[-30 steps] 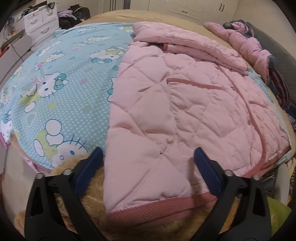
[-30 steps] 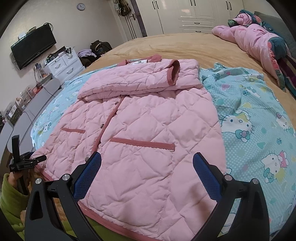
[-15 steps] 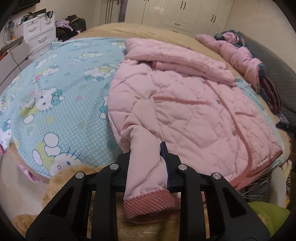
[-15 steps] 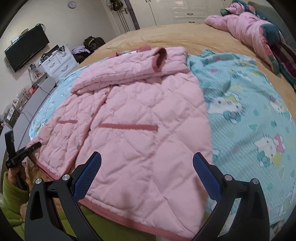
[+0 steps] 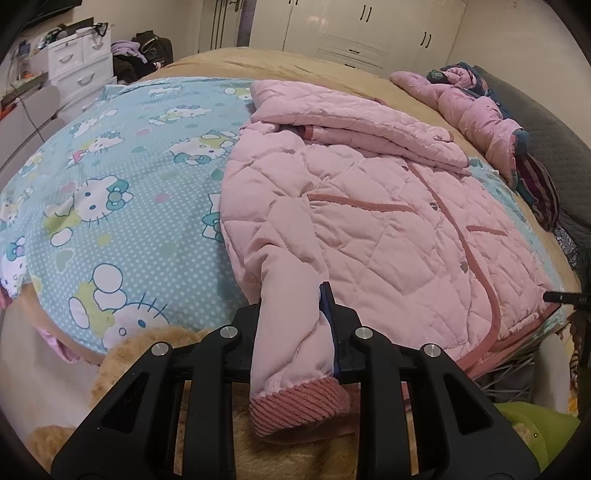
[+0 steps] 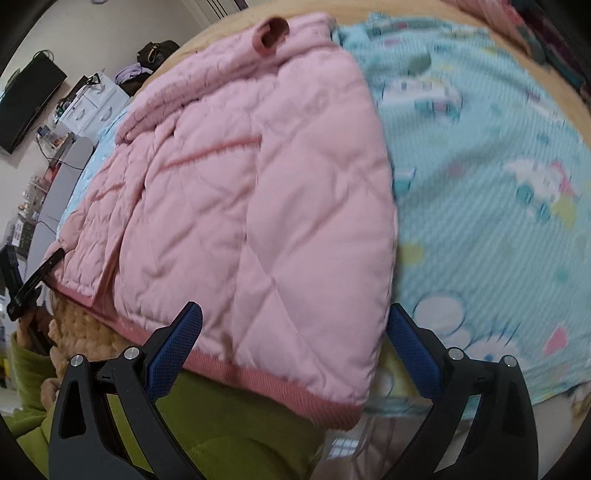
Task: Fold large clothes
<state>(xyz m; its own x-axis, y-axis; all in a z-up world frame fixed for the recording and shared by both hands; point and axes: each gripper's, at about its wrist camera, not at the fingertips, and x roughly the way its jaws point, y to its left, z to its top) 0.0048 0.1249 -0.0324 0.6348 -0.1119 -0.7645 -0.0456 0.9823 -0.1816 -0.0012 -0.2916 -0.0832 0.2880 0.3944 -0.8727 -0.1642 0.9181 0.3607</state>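
A pink quilted jacket (image 5: 369,221) lies flat on a blue cartoon-print sheet (image 5: 122,192), sleeves folded across its top. My left gripper (image 5: 291,317) is shut on the jacket's near-left hem corner, bunching the fabric and its ribbed trim (image 5: 295,406) between the jaws. In the right wrist view the same jacket (image 6: 251,192) fills the frame. My right gripper (image 6: 295,343) stands open with its blue pads (image 6: 173,350) on either side of the jacket's near-right hem corner, the pads not pressing on it. The left gripper (image 6: 37,273) shows as a small black tip at the far hem corner.
A second pink garment (image 5: 476,107) is piled at the bed's far right. White drawers (image 5: 81,62) and clutter stand at the left wall, wardrobes (image 5: 354,33) behind. A tan fleece blanket (image 5: 122,358) edges the bed. The person's green sleeve (image 6: 229,424) lies below the hem.
My left gripper closed on the hem corner and pulled it up into a bunch. My right gripper moved down and closer to the opposite hem corner, staying open.
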